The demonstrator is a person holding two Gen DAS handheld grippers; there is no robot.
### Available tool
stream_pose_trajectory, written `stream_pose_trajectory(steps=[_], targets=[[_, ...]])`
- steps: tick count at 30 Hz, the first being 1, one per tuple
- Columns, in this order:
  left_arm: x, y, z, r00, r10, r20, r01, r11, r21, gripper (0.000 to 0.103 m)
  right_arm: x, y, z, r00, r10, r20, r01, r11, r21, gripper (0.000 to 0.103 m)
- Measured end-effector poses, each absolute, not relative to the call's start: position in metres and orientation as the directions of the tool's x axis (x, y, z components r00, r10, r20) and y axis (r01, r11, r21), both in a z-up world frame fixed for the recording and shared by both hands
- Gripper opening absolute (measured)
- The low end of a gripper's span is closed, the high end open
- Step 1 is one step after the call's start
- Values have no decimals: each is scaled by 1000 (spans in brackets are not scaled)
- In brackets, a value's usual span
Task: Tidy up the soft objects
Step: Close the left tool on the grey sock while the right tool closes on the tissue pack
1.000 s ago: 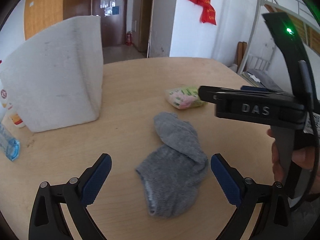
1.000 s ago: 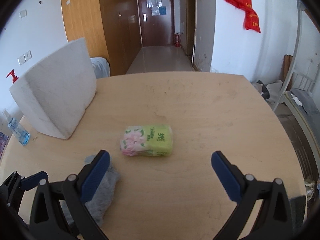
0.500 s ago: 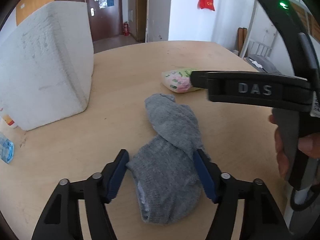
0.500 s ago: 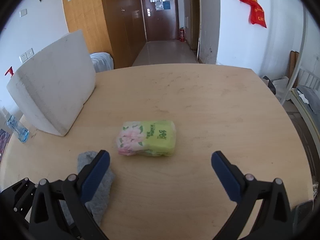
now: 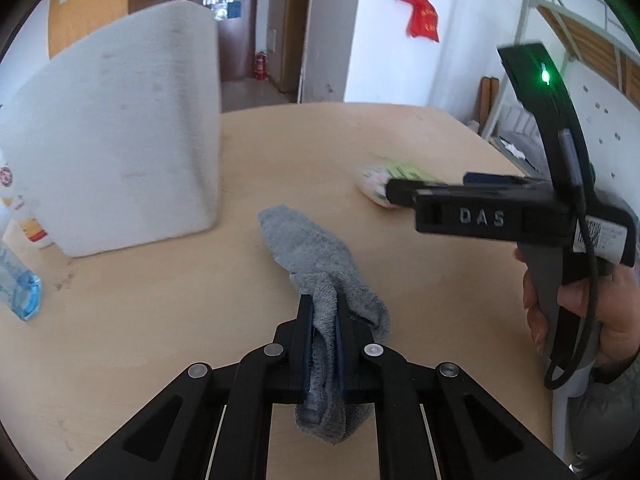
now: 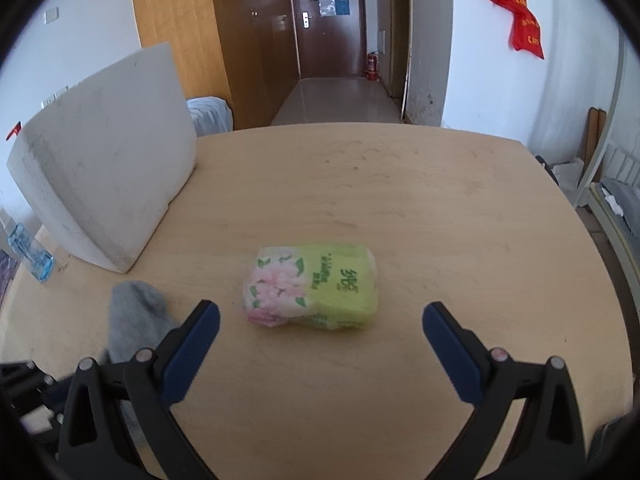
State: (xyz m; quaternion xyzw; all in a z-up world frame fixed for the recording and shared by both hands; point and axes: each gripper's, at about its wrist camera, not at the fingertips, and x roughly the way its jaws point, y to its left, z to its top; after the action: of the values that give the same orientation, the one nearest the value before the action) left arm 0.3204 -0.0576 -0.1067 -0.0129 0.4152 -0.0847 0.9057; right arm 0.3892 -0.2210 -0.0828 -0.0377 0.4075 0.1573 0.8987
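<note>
The left gripper (image 5: 323, 322) has just closed its jaws, pinching the limp grey sock (image 5: 320, 264) mid-tabletop (image 5: 400, 140); it will sag. The right gripper (image 6: 320, 320), jaws spread, faces the light, squashy tissue pack (image 6: 314, 286), best squeezed across its short sides.

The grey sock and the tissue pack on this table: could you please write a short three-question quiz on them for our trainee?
1. True or false: the left gripper is shut on the grey sock.
2. What lies ahead of the open right gripper? A) tissue pack B) bottle C) foam block
3. Fill in: the sock's far end rests on the ____.

Key:
1. True; its jaws have just been closing and now pinch the sock's near end.
2. A, the tissue pack, not yet between the fingers.
3. Table.
</note>
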Motion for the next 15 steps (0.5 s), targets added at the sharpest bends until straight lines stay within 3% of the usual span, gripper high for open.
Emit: stream_pose_trajectory(steps=[8,10,12,15], targets=[[319,-45,-101,649,-164,-743,118,986,-115,10,392,-212,-85,635,207,-745,-307,952,2,102],[318,-41,-100,650,-169,-741,118,986,-122,10,391,-211,-84,644,200,-739,-307,952,-10,96],[315,-40,-98,651,-171,-739,120,985,-122,10,391,-209,-85,644,194,-740,-308,951,-18,79],[309,-38,-98,651,-173,-739,124,985,-121,10,393,-208,-90,623,198,-757,-315,949,-12,68]])
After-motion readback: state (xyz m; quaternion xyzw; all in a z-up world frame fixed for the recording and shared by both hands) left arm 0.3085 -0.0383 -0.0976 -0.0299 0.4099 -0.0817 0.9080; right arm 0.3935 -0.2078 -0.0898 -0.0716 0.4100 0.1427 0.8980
